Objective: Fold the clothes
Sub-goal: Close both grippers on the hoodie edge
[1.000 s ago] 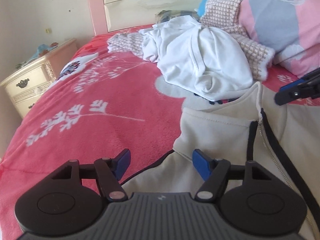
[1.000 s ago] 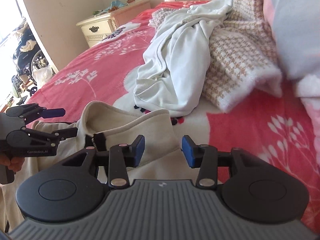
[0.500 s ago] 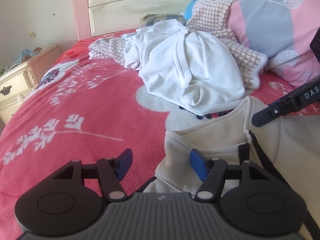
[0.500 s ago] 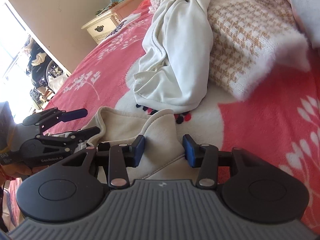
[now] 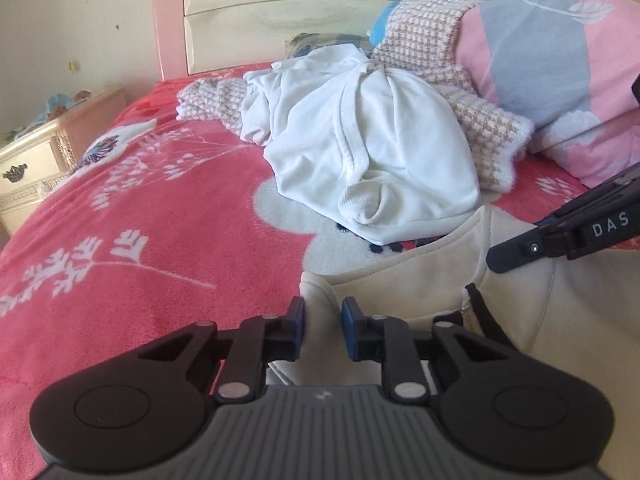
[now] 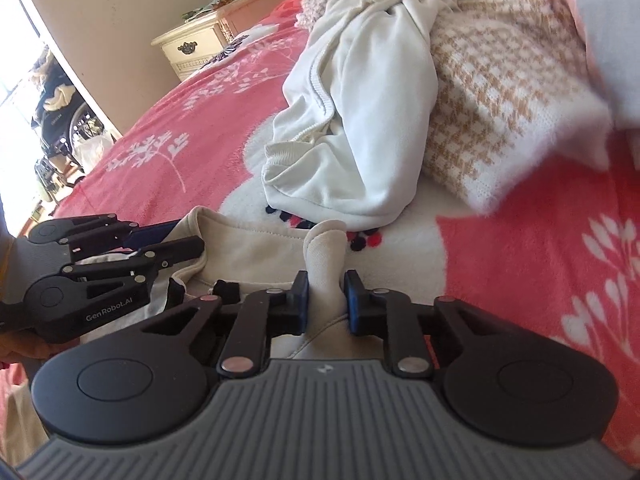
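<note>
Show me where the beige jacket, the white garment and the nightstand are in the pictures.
beige jacket (image 5: 400, 292), left wrist view, on its collar area near the zip.
white garment (image 6: 384, 120), right wrist view, on its smooth middle fold.
nightstand (image 6: 192, 50), right wrist view, on the drawer front by the dark handle.

Right gripper pinching the cream jacket

The right gripper (image 6: 326, 294) has just closed on the cream jacket (image 6: 256, 254); white garment (image 6: 360, 132) at twelve o'clock, left gripper (image 6: 160, 246) at nine.

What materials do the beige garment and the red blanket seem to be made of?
Beige garment: probably thick cotton fleece, matte, with stitched seams and soft bulky folds. Red blanket: likely plush synthetic fleece; its surface looks fuzzy, with a slight sheen.
</note>
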`<state>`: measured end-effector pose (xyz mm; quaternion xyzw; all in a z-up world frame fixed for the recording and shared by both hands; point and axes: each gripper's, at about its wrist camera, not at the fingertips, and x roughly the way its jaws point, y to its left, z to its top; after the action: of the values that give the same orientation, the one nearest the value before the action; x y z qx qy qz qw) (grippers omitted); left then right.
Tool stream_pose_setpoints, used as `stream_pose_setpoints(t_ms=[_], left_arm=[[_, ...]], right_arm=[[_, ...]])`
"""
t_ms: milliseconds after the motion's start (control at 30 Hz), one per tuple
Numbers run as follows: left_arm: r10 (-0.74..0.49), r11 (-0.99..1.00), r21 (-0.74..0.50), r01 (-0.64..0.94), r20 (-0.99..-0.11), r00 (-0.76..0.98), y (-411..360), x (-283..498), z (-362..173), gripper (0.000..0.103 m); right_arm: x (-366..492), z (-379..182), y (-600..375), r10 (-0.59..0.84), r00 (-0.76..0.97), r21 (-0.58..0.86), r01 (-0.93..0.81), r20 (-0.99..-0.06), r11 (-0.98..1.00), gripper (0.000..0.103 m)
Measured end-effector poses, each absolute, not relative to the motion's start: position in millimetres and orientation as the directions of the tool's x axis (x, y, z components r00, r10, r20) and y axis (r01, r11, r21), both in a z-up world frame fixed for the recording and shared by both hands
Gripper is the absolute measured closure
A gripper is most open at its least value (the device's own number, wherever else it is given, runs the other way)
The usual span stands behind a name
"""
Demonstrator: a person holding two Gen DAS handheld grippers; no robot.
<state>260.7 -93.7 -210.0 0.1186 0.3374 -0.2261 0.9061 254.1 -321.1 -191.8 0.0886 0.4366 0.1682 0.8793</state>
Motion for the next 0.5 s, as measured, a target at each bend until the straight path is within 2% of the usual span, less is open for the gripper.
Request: stream_pose_setpoints(t_ms=[67, 500], left_arm=[[-0.327, 0.884, 0.042, 0.466, -0.656, 0.68, -91, 259, -205, 0.091], [-0.371, 0.895, -0.012, 0.445, -0.572, 0.731, -76, 227, -151, 0.094]], right_arm=[[250, -189, -318, 0.354, 0.58, 0.279, -0.219, -0.733, 0.935, 0.09], [221, -145, -309, 0.358, 0.666, 0.275, -0.232, -0.655, 0.933, 0.091]])
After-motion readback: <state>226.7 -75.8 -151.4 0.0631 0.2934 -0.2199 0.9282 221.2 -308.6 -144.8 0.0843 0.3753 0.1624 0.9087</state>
